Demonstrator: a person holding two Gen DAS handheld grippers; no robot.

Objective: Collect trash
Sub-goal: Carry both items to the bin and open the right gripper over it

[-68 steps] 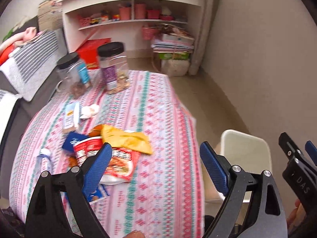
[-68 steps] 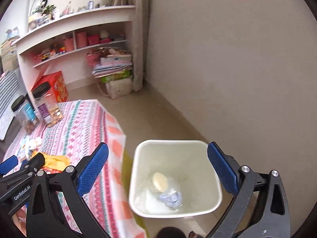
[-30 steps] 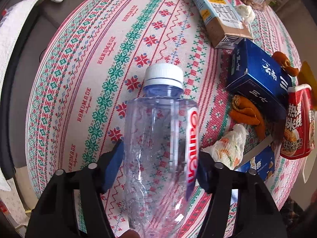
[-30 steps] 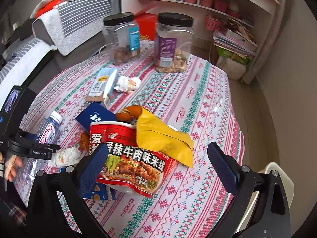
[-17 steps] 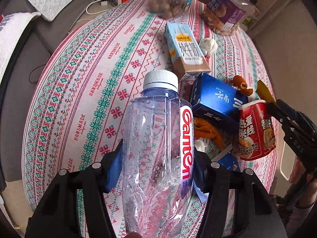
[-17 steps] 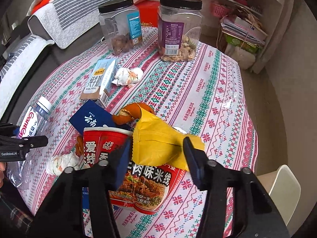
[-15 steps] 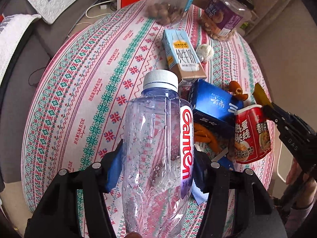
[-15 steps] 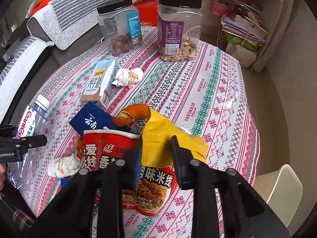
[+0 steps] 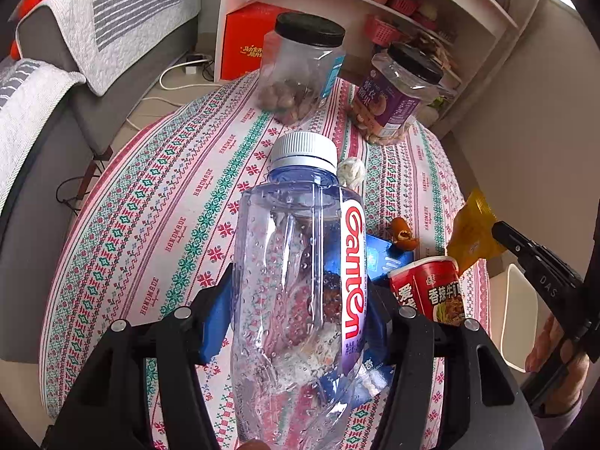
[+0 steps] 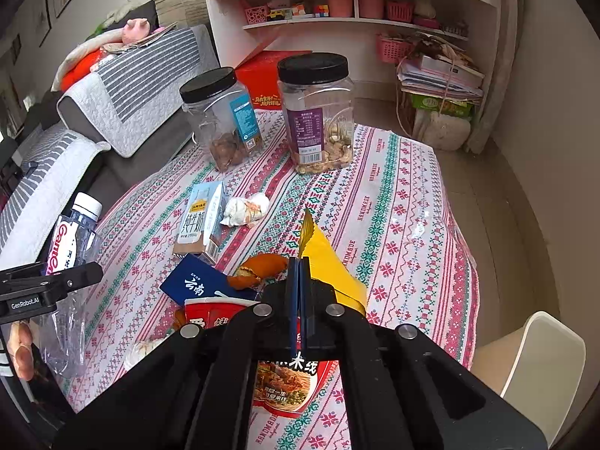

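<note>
The left gripper (image 9: 296, 322) clamped a crinkled clear plastic bottle (image 9: 300, 262), lifted off the patterned tablecloth (image 9: 168, 206). The right gripper (image 10: 299, 296) was pinched fully closed on a thin yellow wrapper (image 10: 326, 258). Both wanted a firm squeeze while carried to the white bin (image 10: 540, 360) at far right; such flimsy foil could slip.

We are in a home living room: a sofa (image 10: 123, 86) under striped quilted throws at ten o'clock, white shelves (image 10: 356, 18) with pink baskets and toys at twelve, and a round table (image 10: 393, 195) in a patterned cloth, bearing snack jars (image 10: 315, 112), at centre.
</note>
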